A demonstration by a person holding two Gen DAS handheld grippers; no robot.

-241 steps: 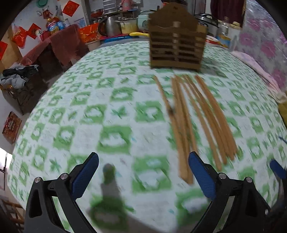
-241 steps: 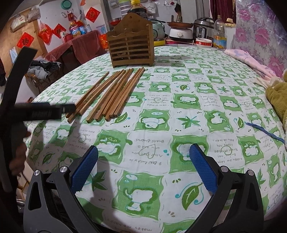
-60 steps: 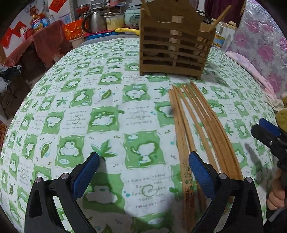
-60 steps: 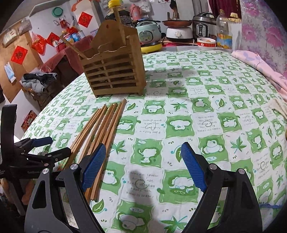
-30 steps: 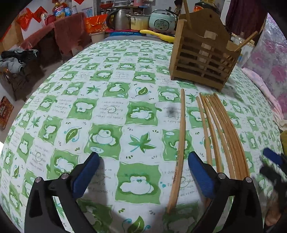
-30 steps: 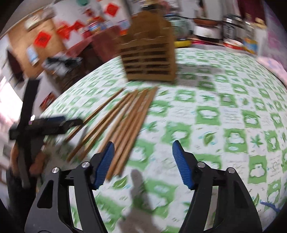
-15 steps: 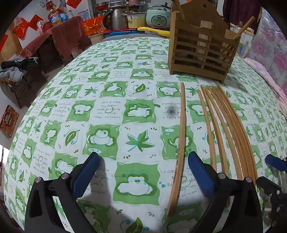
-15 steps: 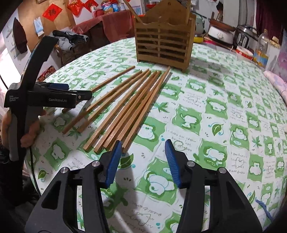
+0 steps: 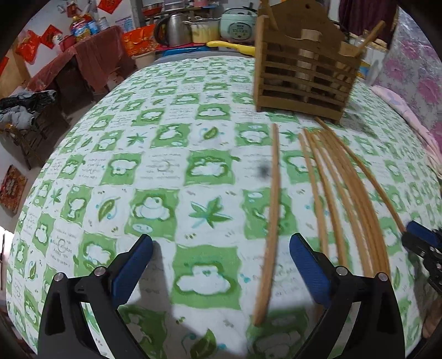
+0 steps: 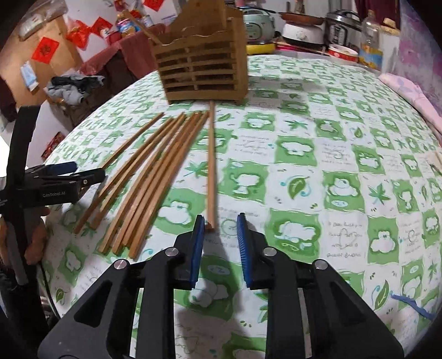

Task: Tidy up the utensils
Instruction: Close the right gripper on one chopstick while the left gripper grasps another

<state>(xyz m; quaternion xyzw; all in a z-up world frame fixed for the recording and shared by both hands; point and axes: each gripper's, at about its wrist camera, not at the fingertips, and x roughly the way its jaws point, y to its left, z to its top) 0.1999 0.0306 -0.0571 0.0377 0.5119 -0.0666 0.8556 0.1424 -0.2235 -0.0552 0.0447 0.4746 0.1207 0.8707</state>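
Closing right gripper [image 10: 219, 225] on lone chopstick [image 10: 211, 163] (jaws half-narrowed, not yet pinching); you singled it out for holder [image 10: 203, 59]. Left gripper [image 9: 221, 258] spread wide, empty.

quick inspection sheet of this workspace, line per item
surface: table under a green and white checked cloth
job's things: wooden holder at the far end, two chopsticks standing in it; loose chopsticks in a row; single chopstick lying apart
clutter: blue string near the edge
grippers: right gripper open, narrow, at the single chopstick's near end; left gripper open wide
cables: nothing seen
surroundings: rice cooker, kettle, red decorations
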